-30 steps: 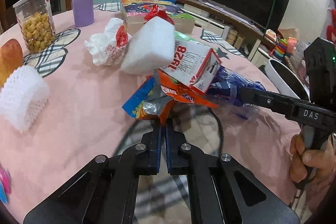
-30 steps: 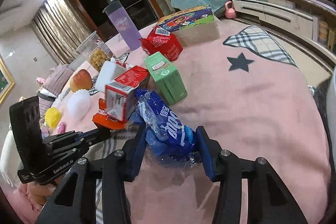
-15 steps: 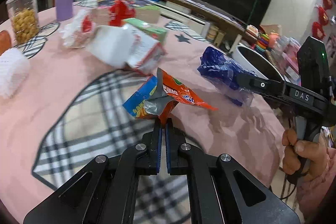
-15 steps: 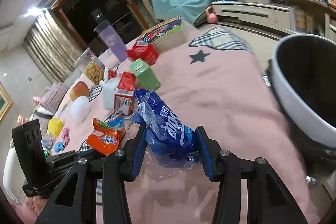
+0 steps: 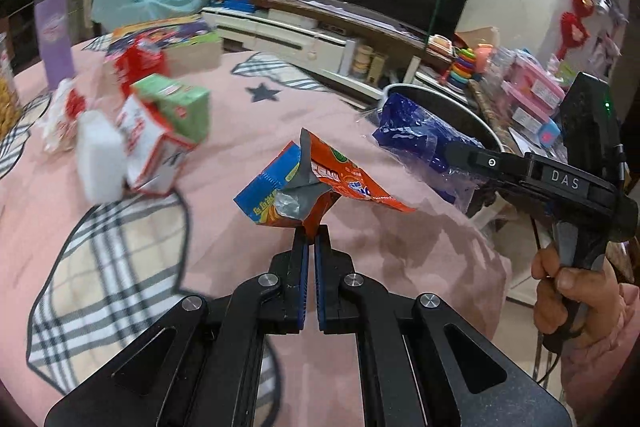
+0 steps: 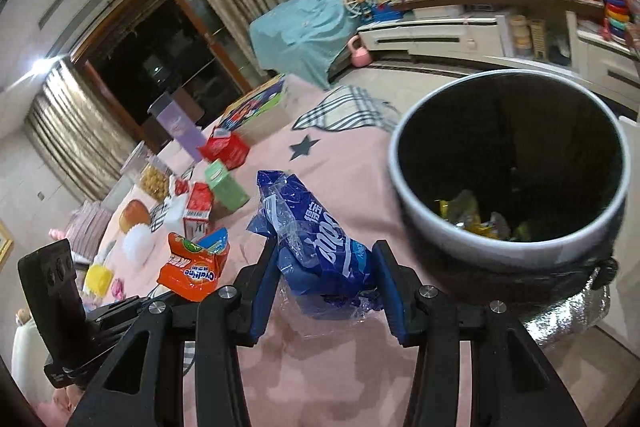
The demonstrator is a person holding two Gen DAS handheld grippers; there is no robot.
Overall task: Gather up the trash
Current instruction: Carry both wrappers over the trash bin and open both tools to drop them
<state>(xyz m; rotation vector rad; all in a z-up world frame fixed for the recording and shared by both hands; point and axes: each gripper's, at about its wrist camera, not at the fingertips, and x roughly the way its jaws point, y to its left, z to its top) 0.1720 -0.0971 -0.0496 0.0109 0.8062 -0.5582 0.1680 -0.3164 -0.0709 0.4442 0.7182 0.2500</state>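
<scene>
The orange snack wrapper (image 5: pixel 320 191) was a crumpled foil packet, orange with a blue panel on its left and a torn silver lining showing at the middle (the right wrist view read "Ovaltine" on it (image 6: pixel 196 267)). The left gripper (image 5: pixel 311 235) was pinched tight on the wrapper's lower edge, holding it clear above the pink tablecloth (image 5: pixel 248 131). Its long axis ran roughly crosswise to the fingers, one torn corner pointing up and away, a flat flap trailing out to the right.

The blue plastic bag (image 6: pixel 320 247) was glossy, wrinkled, with white lettering and a clear crinkled end. The right gripper (image 6: pixel 324 267) clamped it between both blue pads, the bag lying lengthwise along the fingers, its twisted top pointing forward and up-left. It hung near the rim of the grey trash bin (image 6: pixel 480 247), to the bin's left, above the cloth; wrappers lay in the bin's bottom.
</scene>
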